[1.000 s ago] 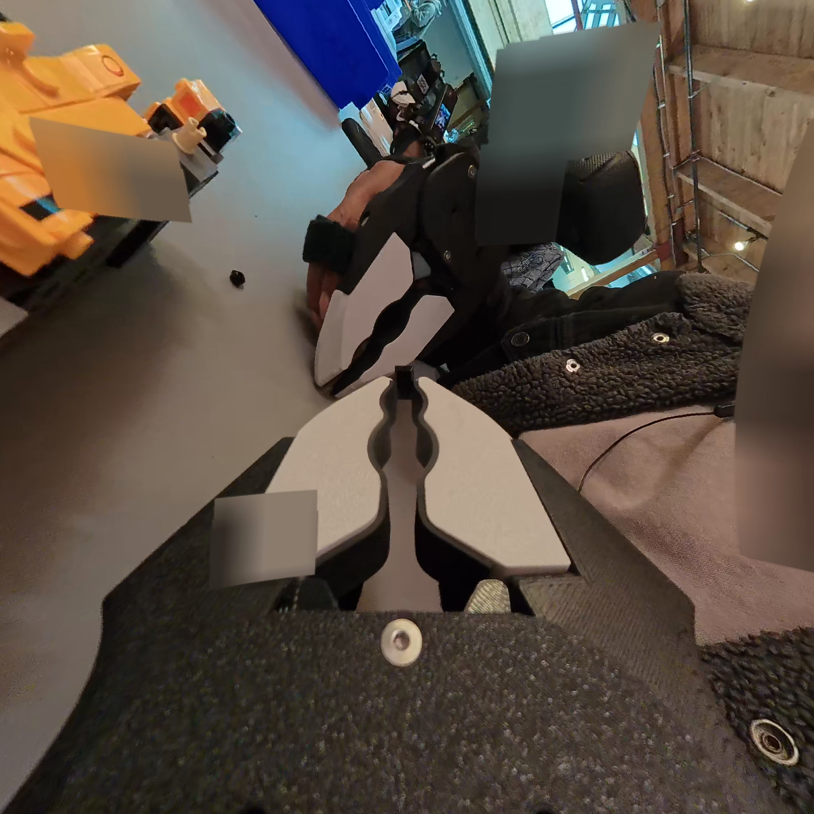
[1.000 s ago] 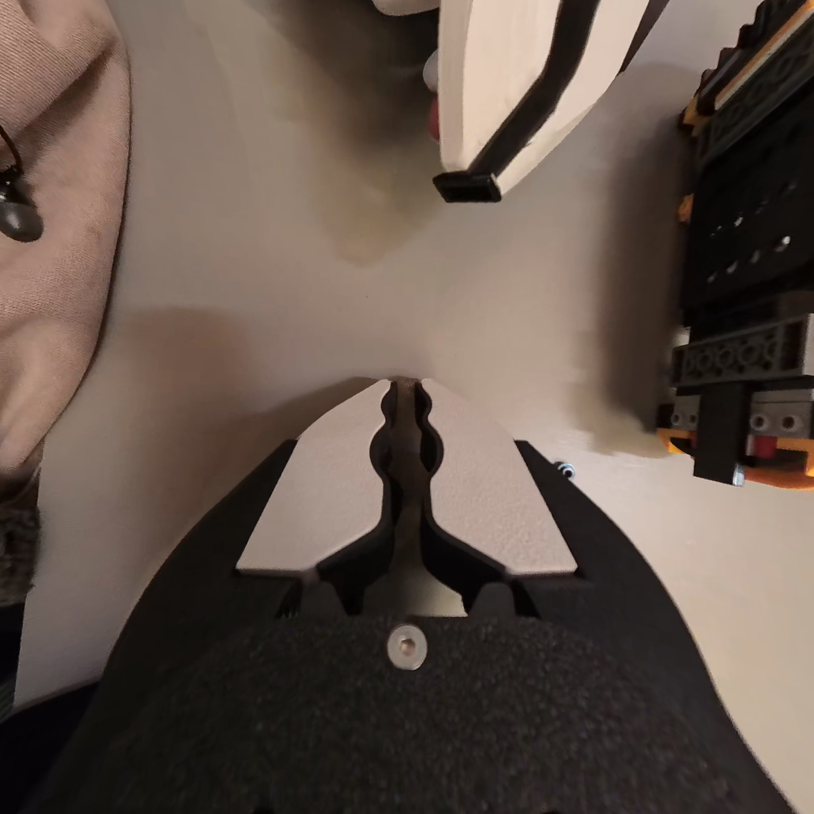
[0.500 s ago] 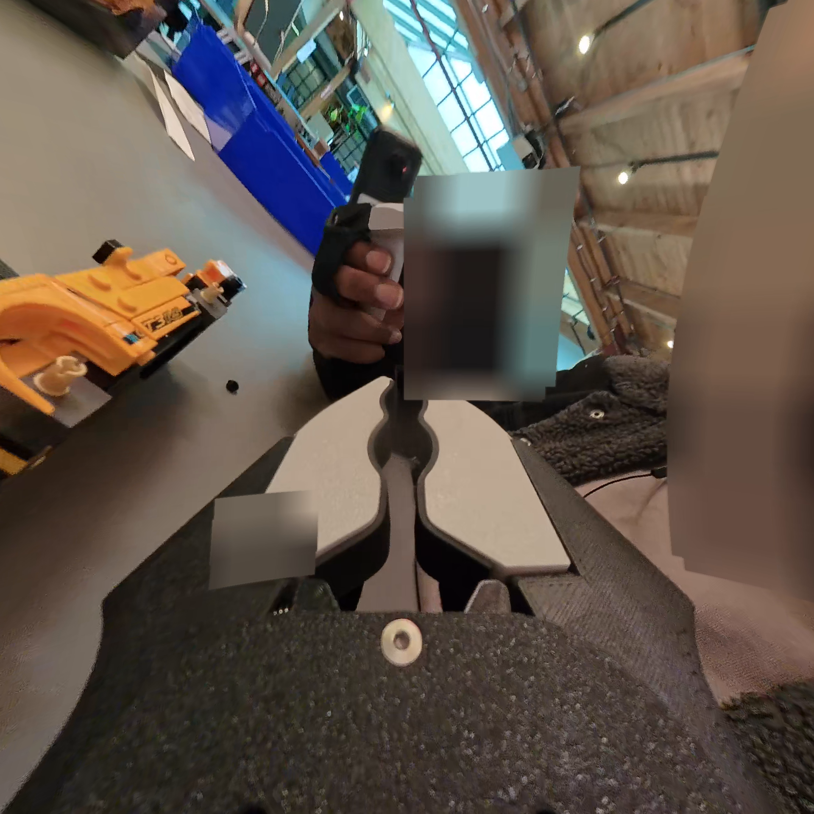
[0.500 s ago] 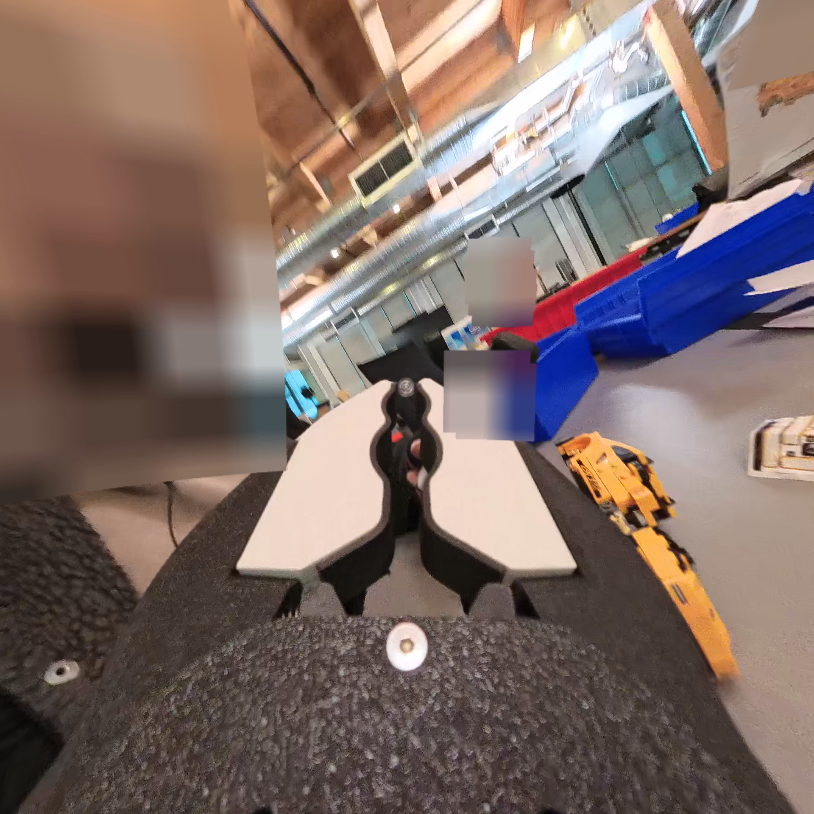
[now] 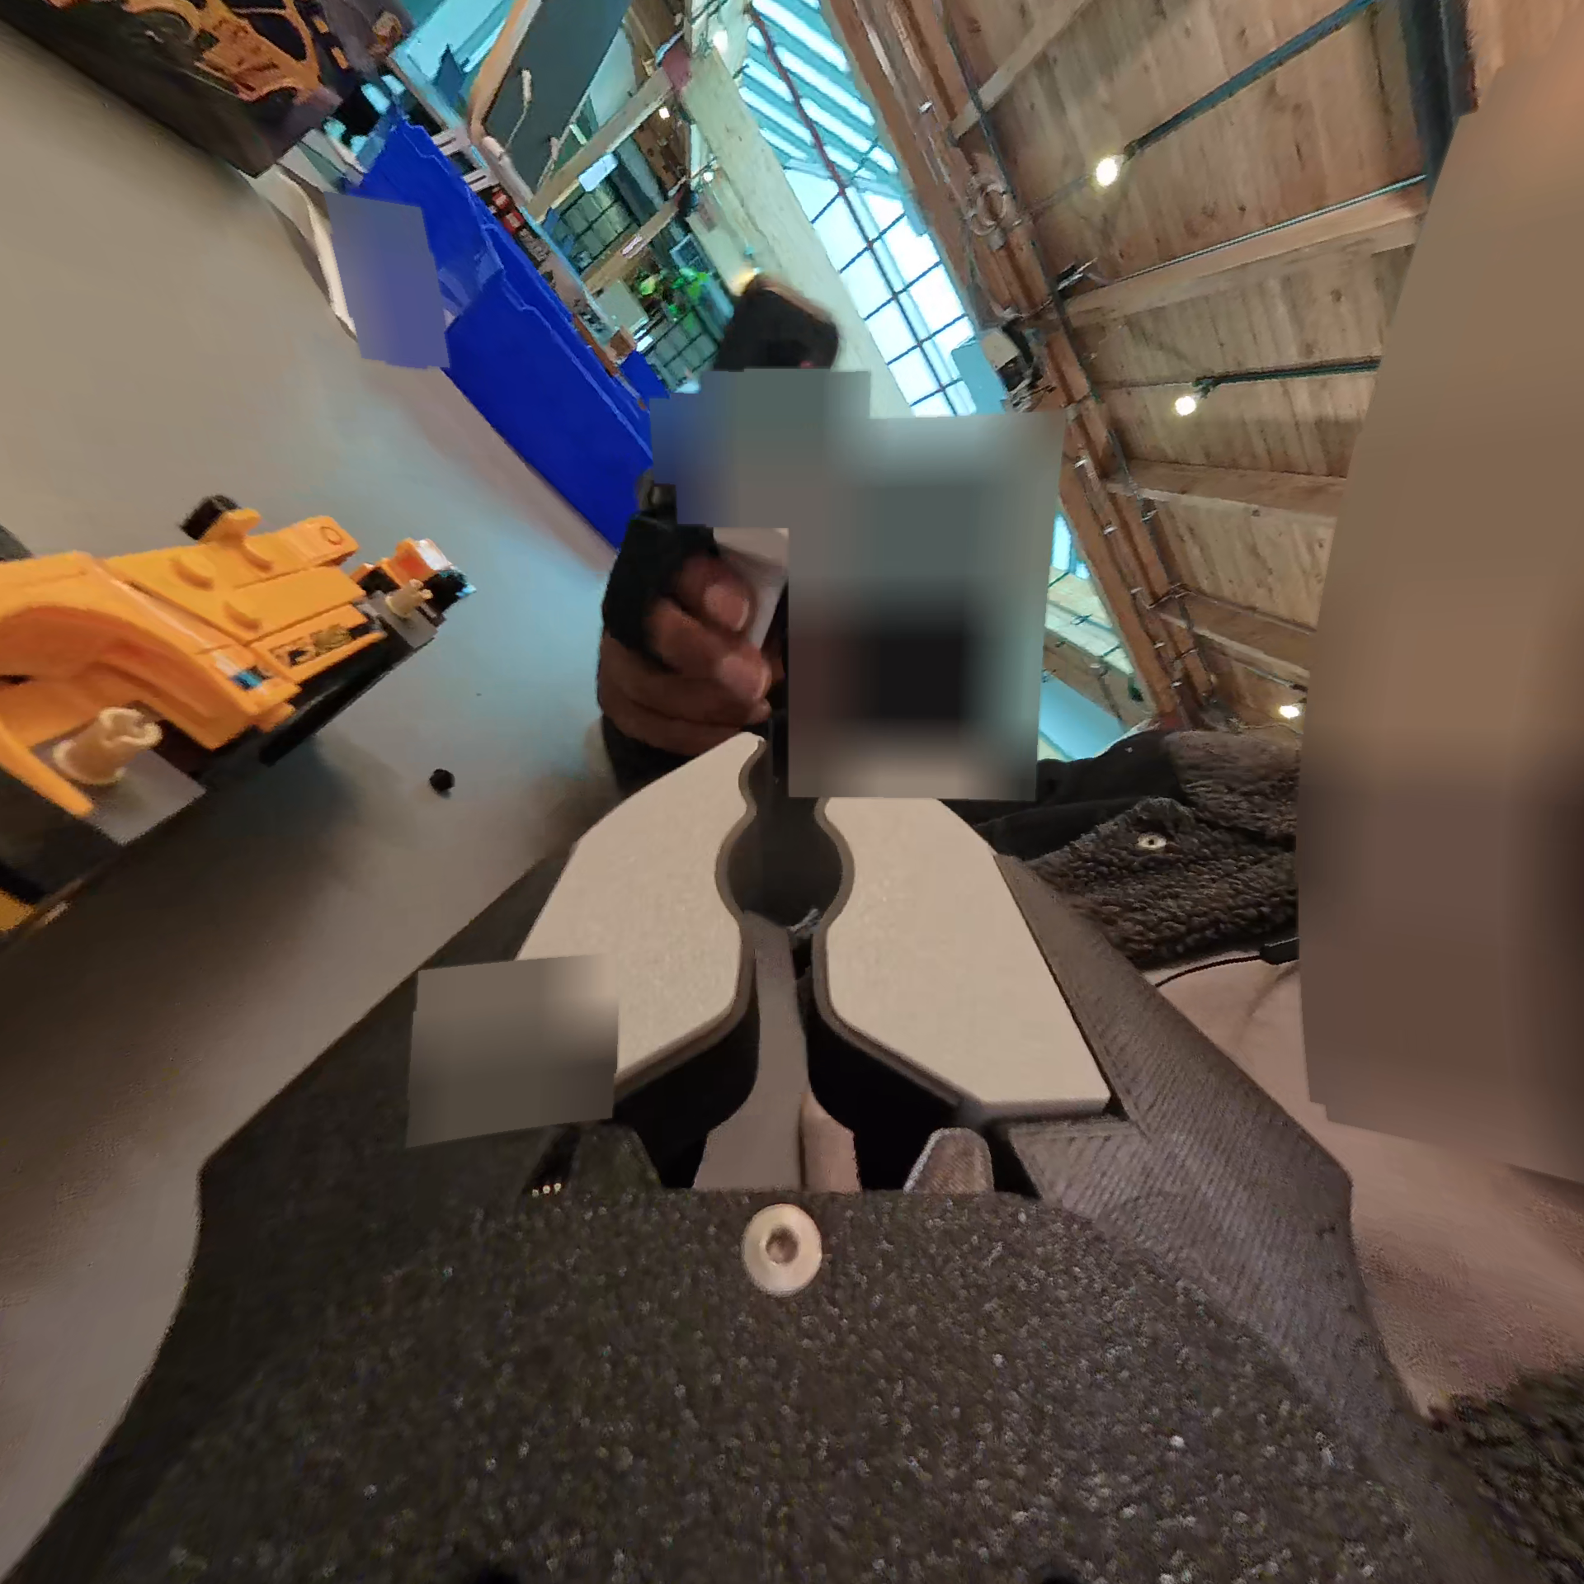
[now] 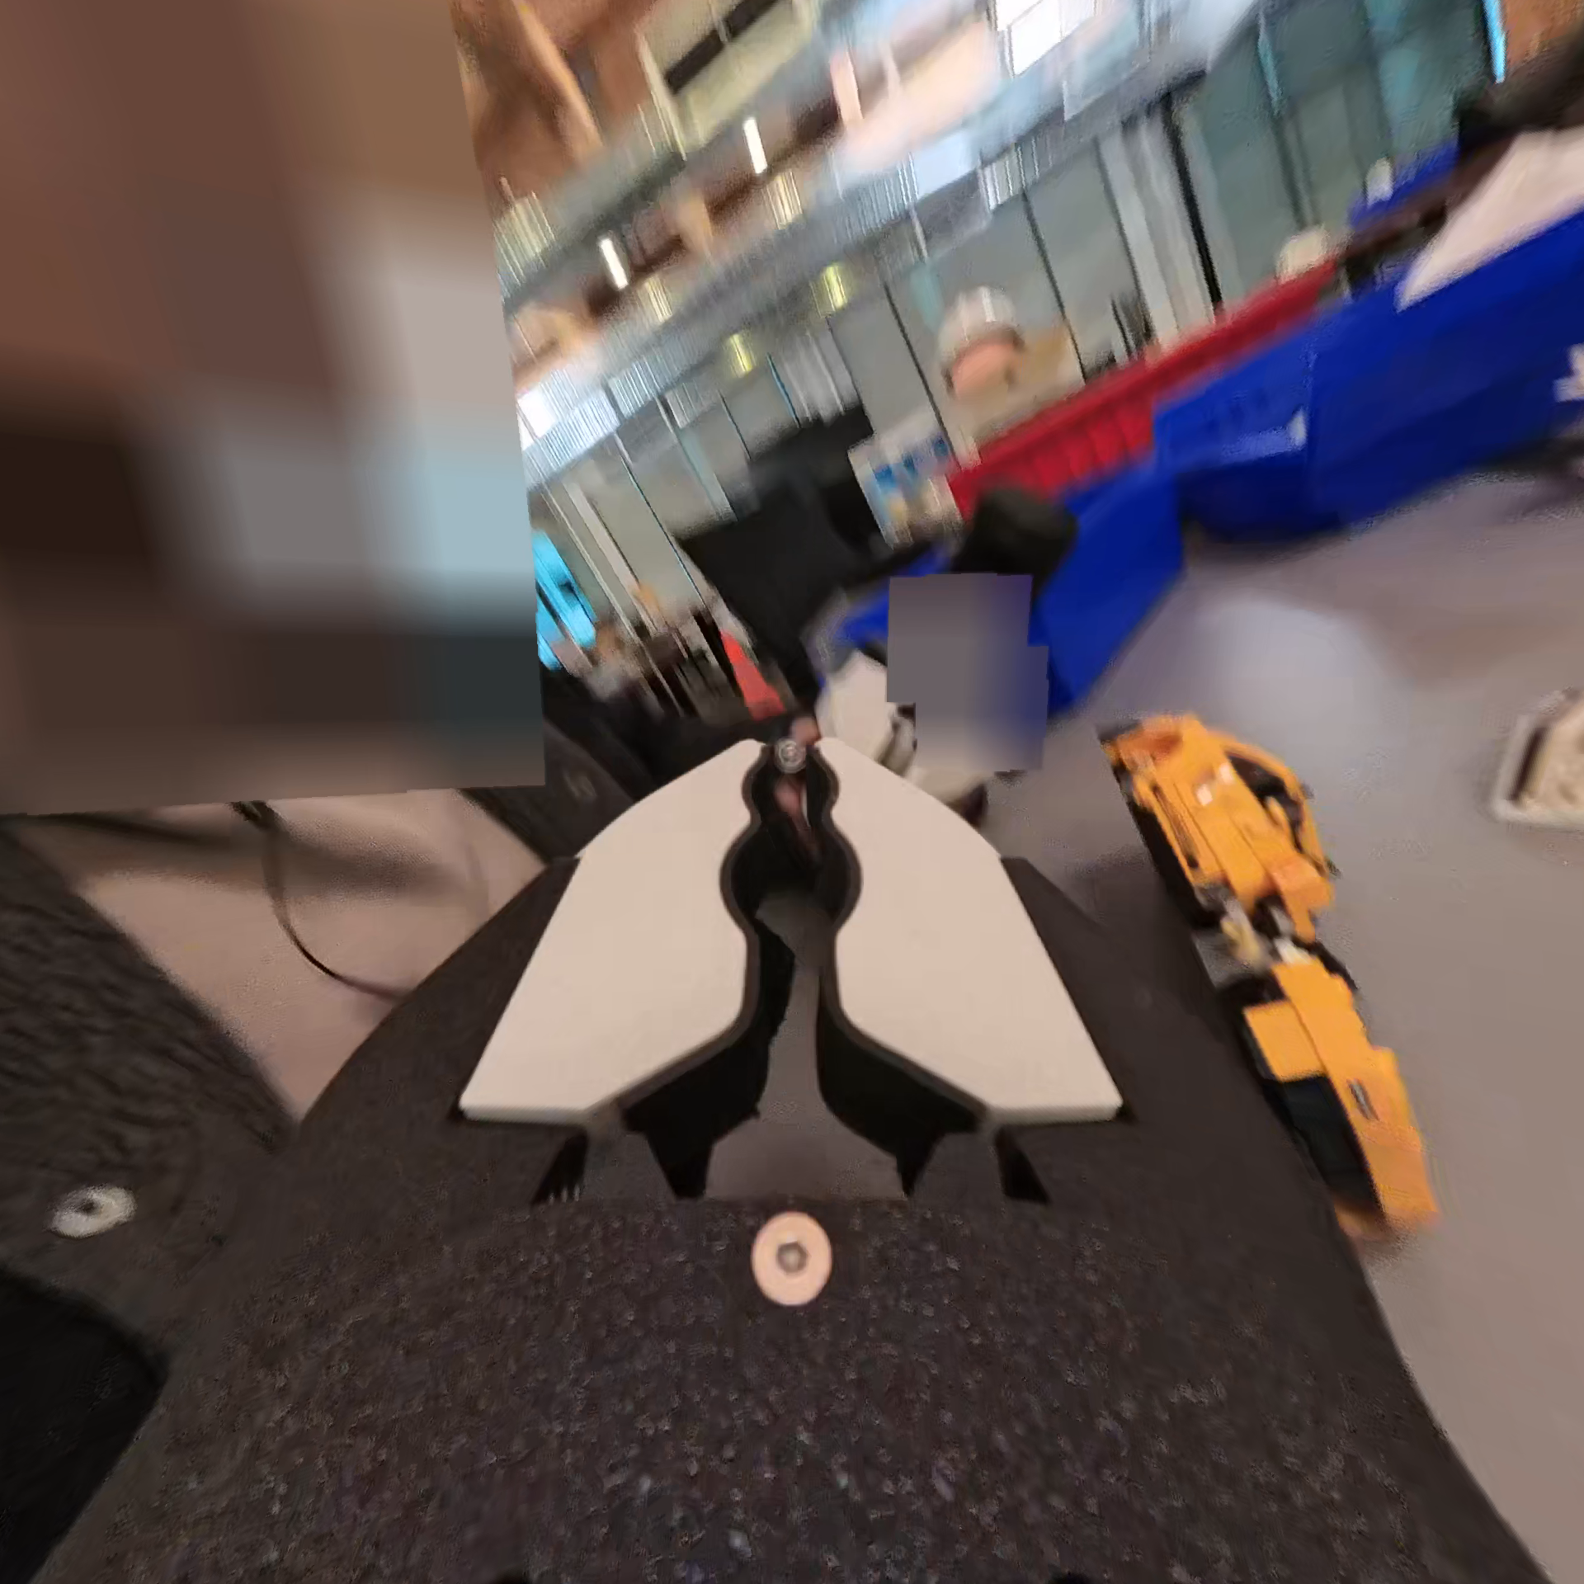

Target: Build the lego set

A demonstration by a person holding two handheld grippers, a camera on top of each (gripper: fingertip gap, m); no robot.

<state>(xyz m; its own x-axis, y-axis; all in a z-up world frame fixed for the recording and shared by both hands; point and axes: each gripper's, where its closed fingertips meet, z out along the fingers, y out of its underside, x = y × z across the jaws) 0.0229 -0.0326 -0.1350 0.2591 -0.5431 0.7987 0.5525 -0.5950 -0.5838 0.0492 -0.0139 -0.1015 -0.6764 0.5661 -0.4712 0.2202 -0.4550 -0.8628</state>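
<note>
1. Right gripper [image 6: 790, 759] is up off the table with its jaws pinched in on a tiny round silver-and-black piece [image 6: 787, 754] right at the tips. The view is pretty smeared, so can't say what the piece is exactly.
2. Left gripper [image 5: 776, 771] is also raised, and its jaws look closed down to a narrow slit. The tips sit under a blur patch, so can't tell if anything's in there.
3. Just past the left gripper's tips there's a hand [image 5: 686, 660] wrapped around a black handle.
4. The orange lego car [image 5: 180, 617] sits on the grey table [image 5: 214, 900], off to the left in the left wrist view and to the right [image 6: 1260, 934] in the right one, and neither gripper touches it.
5. A small black piece [image 5: 441, 780] lies loose on the table near the car.
6. Blue bins [image 5: 531, 360] line the table's far edge, and a dark fleece jacket [image 5: 1157, 866] is close by on the right.
</note>
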